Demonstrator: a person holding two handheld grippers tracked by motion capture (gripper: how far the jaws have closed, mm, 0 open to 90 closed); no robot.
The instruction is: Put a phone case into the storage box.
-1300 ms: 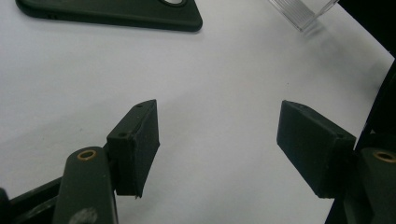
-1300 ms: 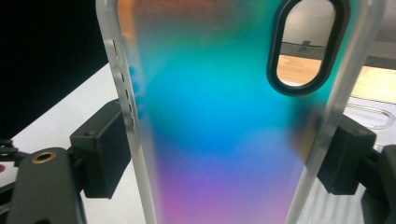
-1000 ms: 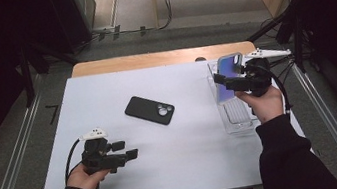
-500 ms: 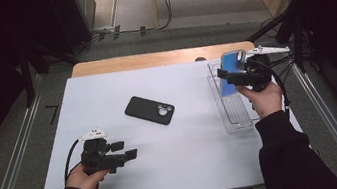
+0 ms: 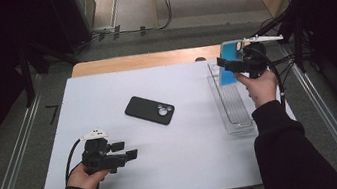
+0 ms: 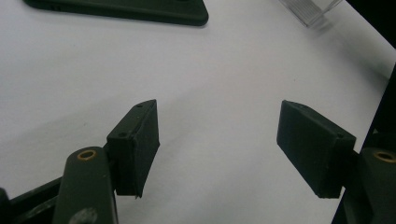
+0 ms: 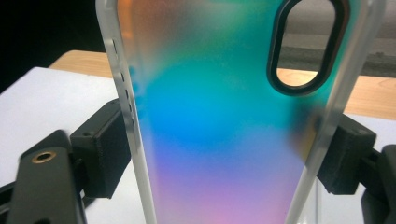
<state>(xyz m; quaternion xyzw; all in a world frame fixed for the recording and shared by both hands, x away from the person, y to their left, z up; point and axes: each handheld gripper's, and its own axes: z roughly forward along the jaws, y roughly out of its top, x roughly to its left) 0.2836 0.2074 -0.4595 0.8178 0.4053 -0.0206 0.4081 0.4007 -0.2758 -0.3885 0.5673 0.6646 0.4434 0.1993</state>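
Observation:
A black phone [image 5: 149,110] lies face down in the middle of the white table [image 5: 105,93], its edge [image 6: 116,9] at the top of the left gripper view. My left gripper [image 5: 127,150] rests near the front left, open, with bare table between its pads [image 6: 135,144]. My right gripper [image 5: 225,63] is at the far right, above the back end of a clear plastic tray [image 5: 232,110]. It is shut on a translucent rainbow-tinted phone case [image 7: 224,130], held upright by its two long edges; that case [image 5: 229,67] looks blue from above.
The clear tray runs along the table's right edge. A wooden board [image 5: 141,60] borders the table's far side. Metal rails [image 5: 10,163] flank the table left and right. Cables [image 5: 279,73] trail from the right gripper.
My right hand has carried the phone case toward the far right corner, away from the tray's middle. The left hand and the black phone have stayed put.

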